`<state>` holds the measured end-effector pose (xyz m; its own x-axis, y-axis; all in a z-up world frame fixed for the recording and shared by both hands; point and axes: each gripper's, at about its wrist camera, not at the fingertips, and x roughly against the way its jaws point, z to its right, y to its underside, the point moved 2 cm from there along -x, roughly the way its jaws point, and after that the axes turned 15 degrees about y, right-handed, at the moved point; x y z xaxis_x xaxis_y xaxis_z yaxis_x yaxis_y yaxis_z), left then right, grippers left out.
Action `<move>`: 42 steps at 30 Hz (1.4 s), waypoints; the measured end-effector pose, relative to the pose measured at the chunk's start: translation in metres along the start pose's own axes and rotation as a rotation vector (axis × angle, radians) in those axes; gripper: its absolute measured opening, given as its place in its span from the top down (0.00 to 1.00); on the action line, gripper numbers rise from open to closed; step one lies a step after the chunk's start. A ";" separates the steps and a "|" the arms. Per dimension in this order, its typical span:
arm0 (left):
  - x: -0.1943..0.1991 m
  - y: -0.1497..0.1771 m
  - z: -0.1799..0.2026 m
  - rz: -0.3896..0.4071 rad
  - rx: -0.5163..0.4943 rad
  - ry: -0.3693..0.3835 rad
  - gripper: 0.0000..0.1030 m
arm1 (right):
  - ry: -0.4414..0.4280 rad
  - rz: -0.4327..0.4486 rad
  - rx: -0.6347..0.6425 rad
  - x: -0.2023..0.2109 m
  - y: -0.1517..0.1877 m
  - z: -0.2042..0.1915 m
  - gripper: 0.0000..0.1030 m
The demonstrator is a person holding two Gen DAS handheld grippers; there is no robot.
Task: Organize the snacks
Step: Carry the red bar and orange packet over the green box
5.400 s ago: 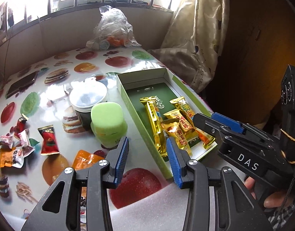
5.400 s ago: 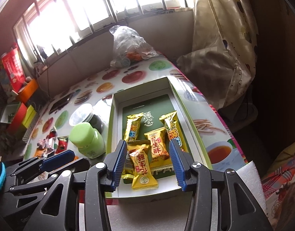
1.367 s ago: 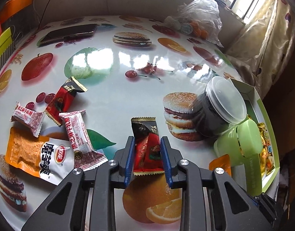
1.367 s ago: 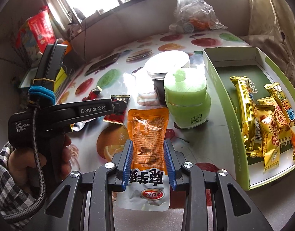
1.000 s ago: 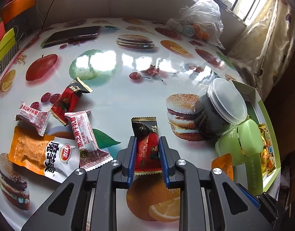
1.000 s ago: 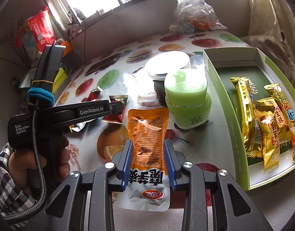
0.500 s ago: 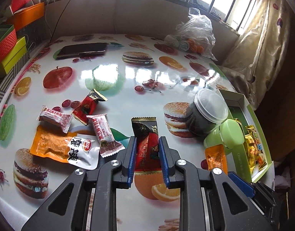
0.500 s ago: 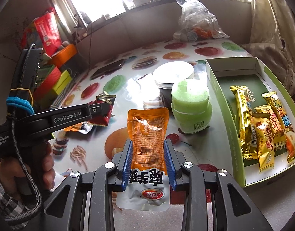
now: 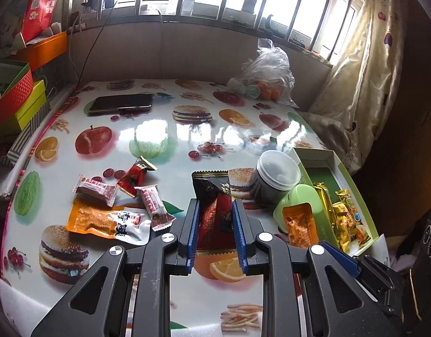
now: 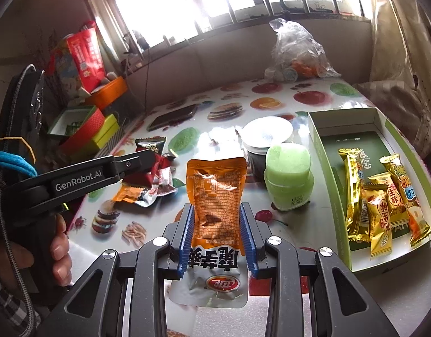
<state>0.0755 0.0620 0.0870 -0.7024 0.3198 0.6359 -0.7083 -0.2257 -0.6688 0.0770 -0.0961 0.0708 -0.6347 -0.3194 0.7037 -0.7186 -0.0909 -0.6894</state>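
My left gripper [image 9: 215, 210] is shut on a red and black snack packet [image 9: 214, 210] and holds it above the table. My right gripper [image 10: 217, 216] is shut on an orange and white snack pouch [image 10: 217, 196], also lifted; the pouch shows in the left wrist view [image 9: 299, 223]. A green open box [image 10: 328, 165] at the right holds several gold-wrapped snacks [image 10: 381, 196]. Loose snacks lie on the table's left: an orange pouch [image 9: 103, 221], two pink-white packets [image 9: 156, 205] and a red packet [image 9: 134, 177].
A green-lidded jar [image 10: 288, 174] and a dark jar with a clear lid [image 9: 274, 179] stand just left of the box. A phone [image 9: 121, 102] and a plastic bag of items [image 9: 266, 75] lie at the far side. Coloured boxes [image 9: 13, 92] stand off the left edge.
Both grippers have risen with their packets; the table looks farther away in both views. The left gripper closed on the red packet and lifted it off the table.
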 end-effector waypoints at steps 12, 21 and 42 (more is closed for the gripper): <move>0.013 -0.008 0.032 0.033 -0.056 0.050 0.77 | 0.045 0.078 -0.044 0.031 -0.015 0.023 0.71; 0.000 -0.013 0.069 0.021 -0.108 0.123 0.77 | 0.108 0.104 -0.088 0.046 -0.022 0.057 0.71; -0.058 -0.006 0.139 -0.092 -0.162 0.265 0.77 | 0.244 0.095 -0.183 0.050 -0.022 0.138 0.70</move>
<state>0.1103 -0.0833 0.1077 -0.5777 0.5656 0.5885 -0.7328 -0.0418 -0.6792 0.1003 -0.2403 0.0977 -0.7350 -0.0810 0.6732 -0.6779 0.1070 -0.7273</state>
